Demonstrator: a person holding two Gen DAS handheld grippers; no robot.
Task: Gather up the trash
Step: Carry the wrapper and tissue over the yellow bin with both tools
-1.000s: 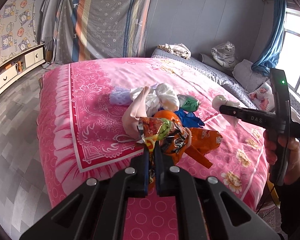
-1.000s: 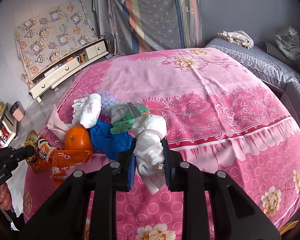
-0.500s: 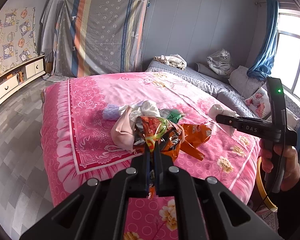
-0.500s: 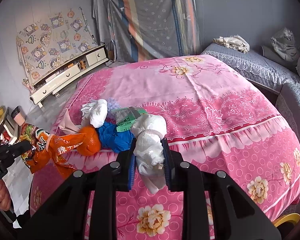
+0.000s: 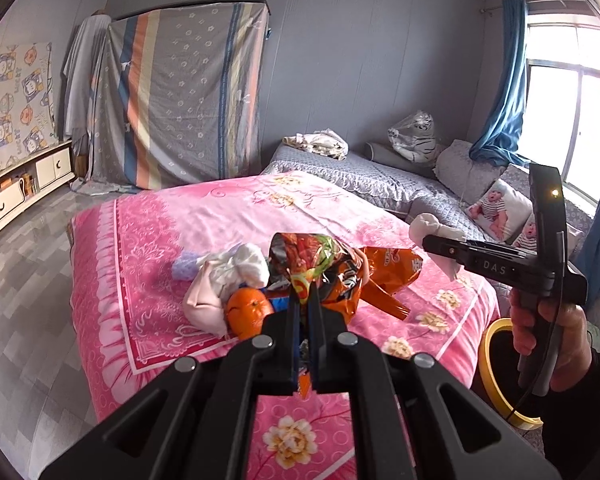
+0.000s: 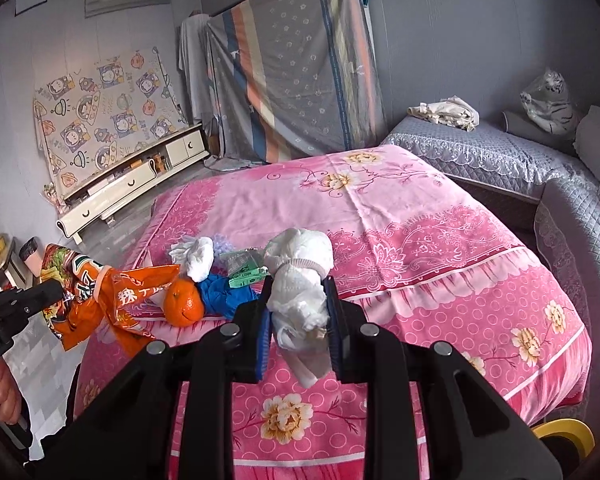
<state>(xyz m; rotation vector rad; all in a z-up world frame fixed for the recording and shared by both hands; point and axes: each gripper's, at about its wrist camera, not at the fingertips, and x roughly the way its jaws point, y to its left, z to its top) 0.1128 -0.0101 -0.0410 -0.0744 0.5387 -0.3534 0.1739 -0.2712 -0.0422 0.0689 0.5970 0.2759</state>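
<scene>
Left tongs (image 5: 305, 312) clamped crumpled orange snack wrappers (image 5: 332, 268), lifted off the bed (image 6: 400, 216) edge. Right tongs (image 6: 298, 312) pinched one wadded white tissue (image 6: 300, 276). On the bed: one orange (image 6: 184, 300), one blue wad (image 6: 224, 296), one green packet (image 6: 246, 270), one white wad (image 6: 194, 256).

Trash pile (image 6: 204, 280) crowds bedspread (image 6: 400, 216) near corner (far half open).

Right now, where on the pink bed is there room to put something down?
The far half of the pink flowered bedspread is bare, up to the grey quilted sofa. It is crowded near the round orange fruit and crumpled blue cloth.
</scene>
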